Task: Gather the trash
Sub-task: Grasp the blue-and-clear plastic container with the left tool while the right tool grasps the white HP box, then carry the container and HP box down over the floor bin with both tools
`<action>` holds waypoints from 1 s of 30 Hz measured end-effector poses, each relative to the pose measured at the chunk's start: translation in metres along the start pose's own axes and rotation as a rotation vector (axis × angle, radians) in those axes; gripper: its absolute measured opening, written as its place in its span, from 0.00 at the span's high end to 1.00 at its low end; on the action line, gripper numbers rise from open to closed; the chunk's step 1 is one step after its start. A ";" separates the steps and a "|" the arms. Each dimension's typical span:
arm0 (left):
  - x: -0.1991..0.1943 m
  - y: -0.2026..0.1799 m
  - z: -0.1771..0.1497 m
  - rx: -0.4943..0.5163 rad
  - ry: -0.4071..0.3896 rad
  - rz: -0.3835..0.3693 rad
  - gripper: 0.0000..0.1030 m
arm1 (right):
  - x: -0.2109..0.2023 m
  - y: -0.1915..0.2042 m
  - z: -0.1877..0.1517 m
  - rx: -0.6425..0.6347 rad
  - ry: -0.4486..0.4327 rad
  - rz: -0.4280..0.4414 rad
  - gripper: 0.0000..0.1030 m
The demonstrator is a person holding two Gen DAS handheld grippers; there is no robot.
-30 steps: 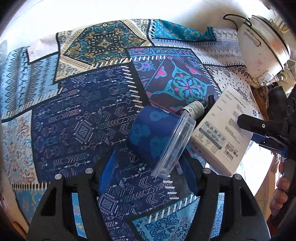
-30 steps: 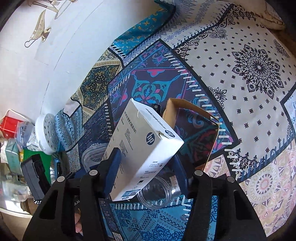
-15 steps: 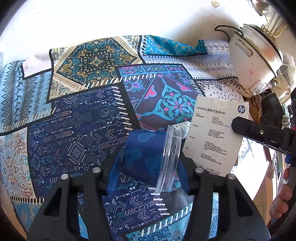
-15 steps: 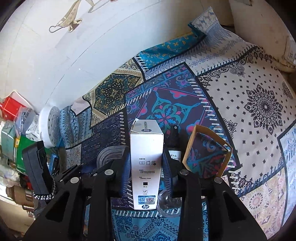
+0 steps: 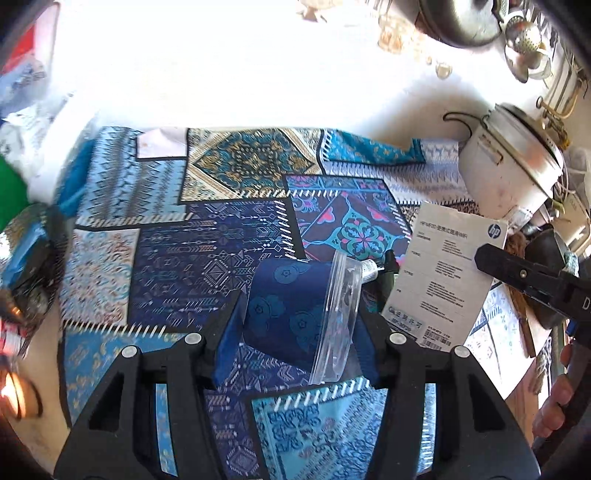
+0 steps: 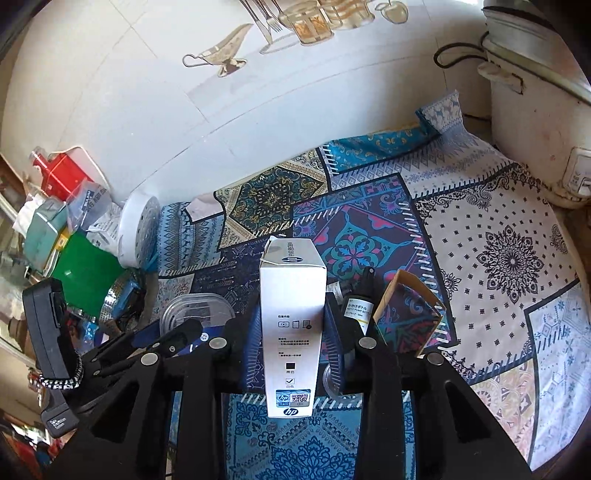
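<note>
Both jaws are clamped, our left gripper [image 5: 295, 325] on the clear plastic container [image 5: 338, 317], our right gripper [image 6: 291, 332] on the white box [image 6: 291, 325], while the small bottle [image 6: 360, 306] and open carton [image 6: 408, 317] remain on the cloth [image 6: 498, 258].

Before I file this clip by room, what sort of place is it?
Probably a home kitchen: a white rice cooker stands at the edge of the patchwork tablecloth, pots hang above, and the wall tile shows cutlery.
</note>
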State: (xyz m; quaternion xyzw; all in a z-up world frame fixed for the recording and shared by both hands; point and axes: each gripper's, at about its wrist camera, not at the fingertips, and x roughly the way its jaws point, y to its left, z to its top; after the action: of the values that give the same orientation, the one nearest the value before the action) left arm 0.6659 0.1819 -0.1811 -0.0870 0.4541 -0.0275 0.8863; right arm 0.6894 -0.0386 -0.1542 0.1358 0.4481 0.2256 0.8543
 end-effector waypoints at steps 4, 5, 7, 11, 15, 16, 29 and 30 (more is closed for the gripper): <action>-0.036 -0.018 -0.018 -0.022 -0.058 0.051 0.48 | -0.035 -0.003 -0.013 -0.063 -0.040 -0.005 0.72; -0.044 -0.024 -0.024 -0.028 -0.069 0.063 0.48 | -0.044 -0.005 -0.017 -0.079 -0.047 -0.009 0.72; -0.061 -0.036 -0.038 -0.038 -0.090 0.075 0.48 | -0.061 -0.010 -0.026 -0.107 -0.055 -0.017 0.72; -0.085 -0.056 -0.065 -0.059 -0.103 0.077 0.48 | -0.090 -0.020 -0.044 -0.143 -0.070 -0.052 0.72; -0.099 -0.077 -0.089 -0.062 -0.082 0.079 0.48 | -0.111 -0.033 -0.061 -0.128 -0.062 -0.058 0.72; -0.103 -0.083 -0.094 -0.058 -0.082 0.080 0.48 | -0.115 -0.036 -0.066 -0.125 -0.062 -0.061 0.72; -0.122 -0.118 -0.183 0.013 -0.029 0.050 0.48 | -0.155 -0.058 -0.152 -0.033 -0.045 -0.132 0.72; -0.125 -0.119 -0.194 0.015 -0.024 0.047 0.48 | -0.158 -0.058 -0.161 -0.029 -0.040 -0.138 0.72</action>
State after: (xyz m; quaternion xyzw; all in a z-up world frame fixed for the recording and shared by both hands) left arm 0.4396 0.0561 -0.1709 -0.0701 0.4453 -0.0090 0.8926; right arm 0.4930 -0.1634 -0.1586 0.0968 0.4361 0.1700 0.8784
